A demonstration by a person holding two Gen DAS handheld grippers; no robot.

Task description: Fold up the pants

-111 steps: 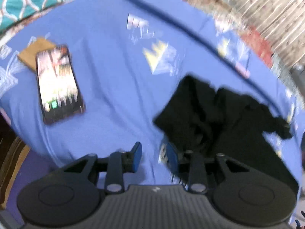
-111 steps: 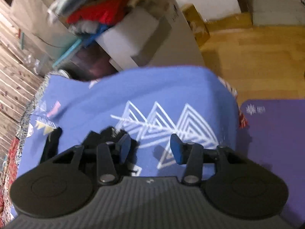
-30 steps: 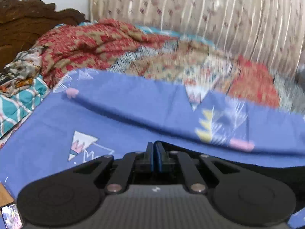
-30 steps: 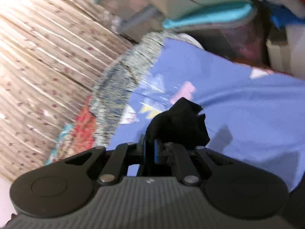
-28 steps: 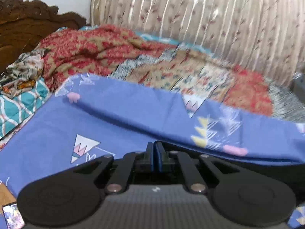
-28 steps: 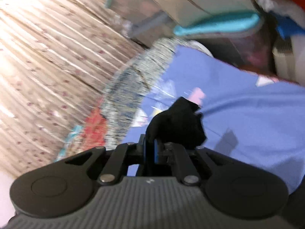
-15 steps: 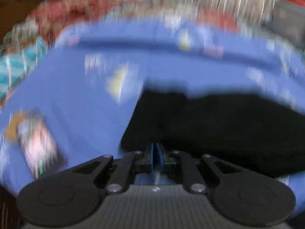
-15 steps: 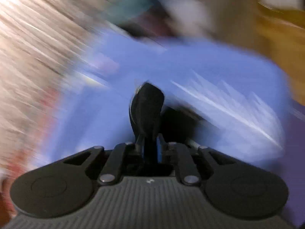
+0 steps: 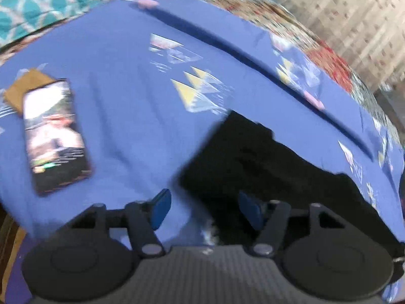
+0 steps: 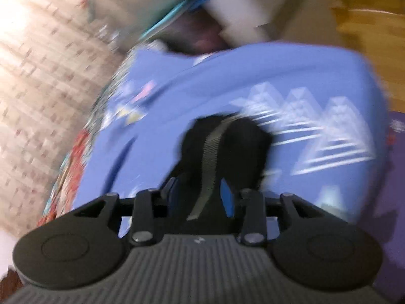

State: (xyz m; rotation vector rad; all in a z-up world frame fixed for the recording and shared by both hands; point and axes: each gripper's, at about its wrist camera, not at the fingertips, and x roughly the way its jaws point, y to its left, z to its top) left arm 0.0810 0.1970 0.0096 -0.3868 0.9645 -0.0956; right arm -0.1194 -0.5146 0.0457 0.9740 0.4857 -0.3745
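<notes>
Your left gripper (image 9: 202, 210) has just been opening and now stands wide, its pads clear of the black pants (image 9: 265, 162) spread on the blue sheet (image 9: 121, 76). Your right gripper (image 10: 200, 190) has just been parting too; the pants' bunched end (image 10: 227, 139) sits between its pads, apparently loose. A phone (image 9: 54, 134) lies well left.

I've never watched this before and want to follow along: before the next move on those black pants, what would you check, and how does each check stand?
1. Left gripper let go: ok, jaws have just been opening, apart.
2. Right gripper let go: cannot tell; jaws just opening, cloth between them.
3. Black fabric pants down on the blue patterned bedsheet: ok.
4. Pants flat: not ok, bunched.
5. Lit smartphone clear of pants: ok.
</notes>
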